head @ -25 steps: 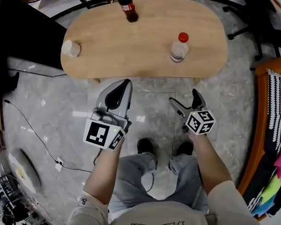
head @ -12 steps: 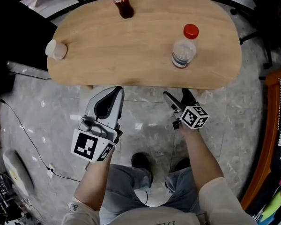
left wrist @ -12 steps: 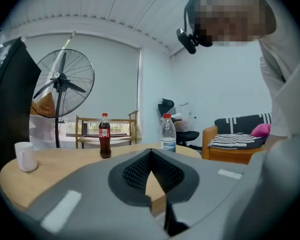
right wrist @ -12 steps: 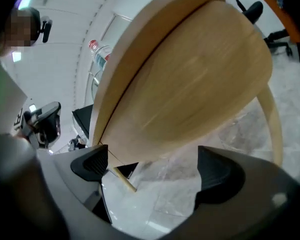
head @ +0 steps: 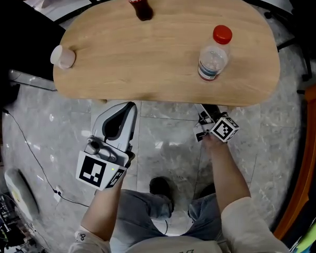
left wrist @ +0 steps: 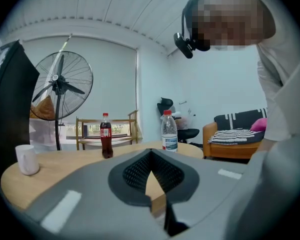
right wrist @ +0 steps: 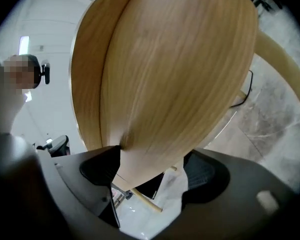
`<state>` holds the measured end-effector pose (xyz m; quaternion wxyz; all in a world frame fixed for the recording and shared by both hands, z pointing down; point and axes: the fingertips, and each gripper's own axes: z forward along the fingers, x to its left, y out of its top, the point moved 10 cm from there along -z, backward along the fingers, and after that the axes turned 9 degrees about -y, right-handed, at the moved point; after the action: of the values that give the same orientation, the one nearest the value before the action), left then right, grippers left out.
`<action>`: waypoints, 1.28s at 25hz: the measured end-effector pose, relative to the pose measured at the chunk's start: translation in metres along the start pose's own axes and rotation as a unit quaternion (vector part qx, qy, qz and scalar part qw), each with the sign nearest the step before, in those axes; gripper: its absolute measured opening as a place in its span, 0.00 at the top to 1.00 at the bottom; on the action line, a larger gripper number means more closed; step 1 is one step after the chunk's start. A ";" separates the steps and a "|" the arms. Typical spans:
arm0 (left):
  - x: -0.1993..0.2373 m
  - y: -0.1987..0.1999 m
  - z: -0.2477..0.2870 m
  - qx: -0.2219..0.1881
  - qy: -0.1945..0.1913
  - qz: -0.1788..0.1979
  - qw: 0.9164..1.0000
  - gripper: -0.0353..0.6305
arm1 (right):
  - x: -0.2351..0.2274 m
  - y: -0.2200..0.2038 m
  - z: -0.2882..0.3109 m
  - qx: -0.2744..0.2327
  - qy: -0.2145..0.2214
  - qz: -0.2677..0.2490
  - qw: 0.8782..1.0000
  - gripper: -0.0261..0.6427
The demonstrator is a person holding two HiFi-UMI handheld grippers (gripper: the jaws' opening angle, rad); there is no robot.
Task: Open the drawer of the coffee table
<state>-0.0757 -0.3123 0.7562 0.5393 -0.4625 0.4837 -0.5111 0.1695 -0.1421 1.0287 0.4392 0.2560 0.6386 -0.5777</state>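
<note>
The oval wooden coffee table (head: pixel 147 51) fills the top of the head view, and its top hides the drawer there. My right gripper (head: pixel 206 111) is at the table's front edge on the right, tips just under the overhang. In the right gripper view, a light wooden panel (right wrist: pixel 160 84) below the tabletop runs between the pads of my right gripper (right wrist: pixel 152 166). Its jaws are closing: one pad is against the wood, the other stands apart from it. My left gripper (head: pixel 130 106) is shut and empty, short of the front edge at the left, tips level with the tabletop (left wrist: pixel 50 171).
On the table stand a cola bottle (head: pixel 138 1) at the far edge, a red-capped water bottle (head: pixel 215 54) at the right and a white cup (head: pixel 62 57) at the left. A black cable (head: pixel 29 152) crosses the marble floor. A wooden sofa frame (head: pixel 310 157) is at the right.
Both grippers came down and closer to the table's front edge. The right one rolled, its jaws narrowed, and its tips slid under the overhang.
</note>
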 end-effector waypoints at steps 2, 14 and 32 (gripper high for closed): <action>0.000 -0.002 -0.003 0.002 0.004 0.002 1.000 0.95 | -0.001 -0.001 0.001 -0.003 0.021 0.009 1.000 0.40; -0.002 -0.007 -0.006 0.001 0.010 -0.002 1.000 0.95 | 0.002 -0.011 -0.013 0.010 0.022 -0.007 1.000 0.48; -0.022 0.003 -0.004 -0.012 -0.015 -0.011 1.000 0.95 | 0.027 -0.052 -0.086 0.067 0.018 0.001 0.998 0.50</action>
<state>-0.0793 -0.2903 0.7542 0.5351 -0.4819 0.4765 -0.5044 0.0903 -0.0748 1.0277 0.4104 0.2961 0.6059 -0.6139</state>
